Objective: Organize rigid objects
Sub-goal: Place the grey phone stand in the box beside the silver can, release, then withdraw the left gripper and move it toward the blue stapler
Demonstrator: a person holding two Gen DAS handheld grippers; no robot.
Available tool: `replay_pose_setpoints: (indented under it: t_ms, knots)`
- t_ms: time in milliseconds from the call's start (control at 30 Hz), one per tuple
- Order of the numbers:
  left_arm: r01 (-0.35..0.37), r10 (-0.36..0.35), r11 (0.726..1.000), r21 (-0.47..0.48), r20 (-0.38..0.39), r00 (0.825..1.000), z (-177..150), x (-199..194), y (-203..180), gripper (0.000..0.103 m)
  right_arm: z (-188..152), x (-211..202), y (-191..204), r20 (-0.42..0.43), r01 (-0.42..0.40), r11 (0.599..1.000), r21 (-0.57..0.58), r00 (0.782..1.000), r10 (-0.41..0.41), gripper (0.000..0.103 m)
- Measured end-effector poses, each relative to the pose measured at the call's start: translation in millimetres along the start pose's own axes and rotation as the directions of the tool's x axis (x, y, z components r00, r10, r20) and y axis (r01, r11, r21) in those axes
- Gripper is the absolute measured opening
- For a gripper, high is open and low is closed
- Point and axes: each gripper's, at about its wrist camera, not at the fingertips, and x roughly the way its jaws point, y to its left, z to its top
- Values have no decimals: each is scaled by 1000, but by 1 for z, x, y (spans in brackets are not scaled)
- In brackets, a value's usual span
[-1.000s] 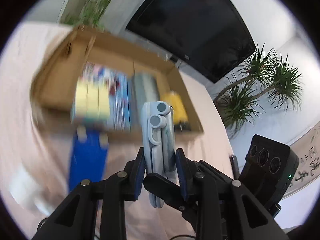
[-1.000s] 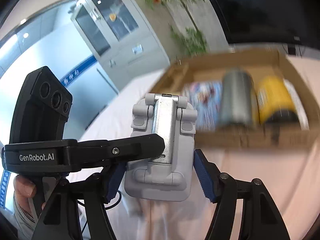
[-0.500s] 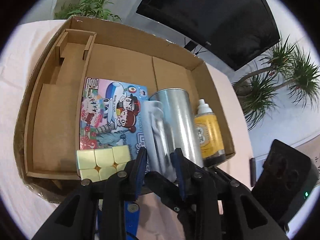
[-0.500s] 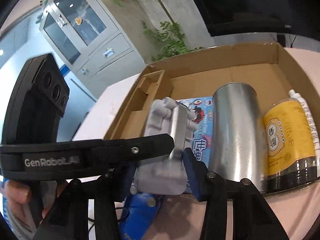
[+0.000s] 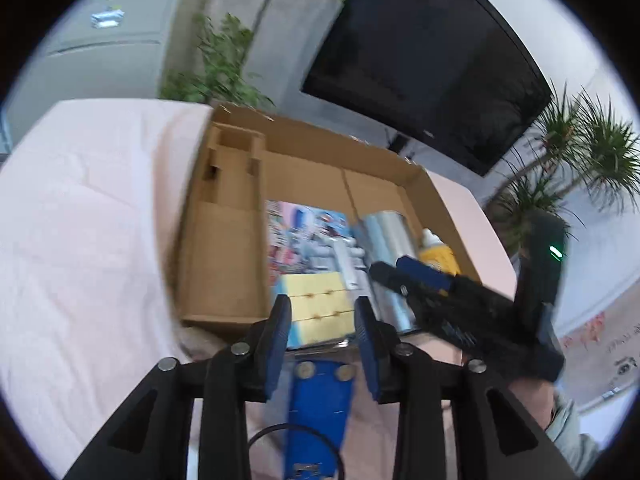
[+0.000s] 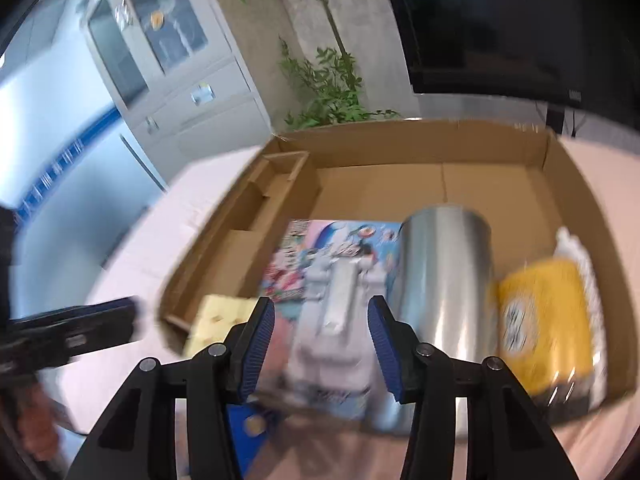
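Observation:
A grey folding stand lies in the cardboard box on a picture book, left of a metal can. My right gripper hovers over the stand's near end. Its jaws are closing, a gap still shows at each pad, and they look open. In the left wrist view the stand rests free beside the right gripper. My left gripper is at the box's near edge with its jaws opening and nothing between them. A yellow cube sits just beyond it.
A yellow bottle lies at the box's right end. Cardboard dividers fill its left side. A blue object lies on the pink cloth in front of the box. A hand holds the left gripper's handle.
My left gripper let go of the grey stand and drew back toward the box's near edge. The stand now lies on the book. My right gripper's jaws have narrowed.

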Motion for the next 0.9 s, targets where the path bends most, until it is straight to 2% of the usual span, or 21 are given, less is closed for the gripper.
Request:
replay_pose_setpoints:
  t_ms: [67, 133, 200, 267, 400, 433, 533, 567, 600, 667, 767, 900]
  knots:
    - [-66, 65, 998, 5, 72, 995, -6, -19, 0, 37, 10, 18, 4, -50, 41, 998, -45, 998, -44, 19]
    - [-126, 123, 992, 12, 142, 982, -11, -41, -2, 46, 14, 34, 8, -89, 68, 995, -77, 993, -75, 7]
    - [-176, 168, 984, 22, 211, 963, -17, -67, -6, 57, 11, 45, 11, -124, 68, 994, -88, 989, -78, 6]
    - [-243, 228, 970, 26, 262, 938, -23, -90, -9, 66, 6, 45, 13, -109, 85, 991, -100, 989, -96, 5]
    - [-375, 353, 927, 12, 310, 883, -33, -118, -9, 72, -4, 40, 10, -115, 72, 996, -49, 990, -78, 5]
    - [-407, 384, 913, 4, 326, 864, -37, -124, -8, 73, -7, 37, 9, -116, 70, 997, -43, 990, -75, 5]
    - [-447, 421, 894, -18, 371, 827, -50, -133, -8, 81, -15, 30, 7, -122, 57, 998, -7, 991, -57, 5]
    - [-450, 425, 893, -25, 380, 822, -53, -134, -7, 82, -16, 29, 6, -123, 51, 999, 8, 991, -50, 5]
    - [-448, 424, 894, -28, 380, 822, -58, -134, -6, 82, -17, 28, 4, -125, 42, 999, 24, 991, -39, 6]
    - [-435, 420, 900, -45, 360, 833, -66, -130, -4, 82, -14, 26, 5, -107, 50, 998, 30, 993, -47, 7]
    - [-408, 412, 909, -81, 312, 856, -77, -118, 0, 82, -5, 35, 12, -117, 63, 998, -16, 991, -65, 9]
    - [-391, 407, 913, -114, 275, 871, -90, -110, 3, 82, -1, 41, 22, -102, 121, 990, -74, 987, -128, 9]
